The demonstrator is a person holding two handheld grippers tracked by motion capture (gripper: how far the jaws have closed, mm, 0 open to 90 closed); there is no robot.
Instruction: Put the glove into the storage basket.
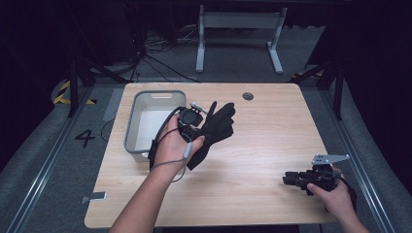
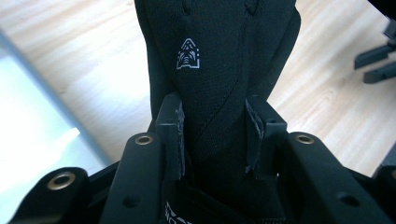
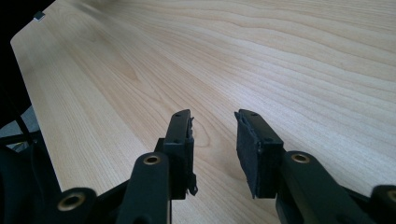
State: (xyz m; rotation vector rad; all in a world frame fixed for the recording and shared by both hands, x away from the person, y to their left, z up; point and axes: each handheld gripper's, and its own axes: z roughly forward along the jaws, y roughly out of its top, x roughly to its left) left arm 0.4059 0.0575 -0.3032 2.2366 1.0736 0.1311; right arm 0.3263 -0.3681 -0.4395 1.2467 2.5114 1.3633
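A black glove [image 1: 214,128] hangs above the wooden table [image 1: 252,145], held by its cuff in my left gripper [image 1: 193,127], just right of the grey bin [image 1: 132,127]. In the left gripper view the glove [image 2: 215,70] with a small white logo fills the space between the jaws, which are shut on it [image 2: 214,140]. My right gripper [image 1: 291,178] rests low near the table's front right corner. Its jaws stand open over bare wood [image 3: 214,122] with nothing between them.
The grey bin has a white floor and nothing in it, at the table's back left. A round cable hole [image 1: 248,96] marks the table's far edge. A white table frame [image 1: 238,34] stands on the floor beyond. The table's front edge [image 3: 32,93] runs close to my right gripper.
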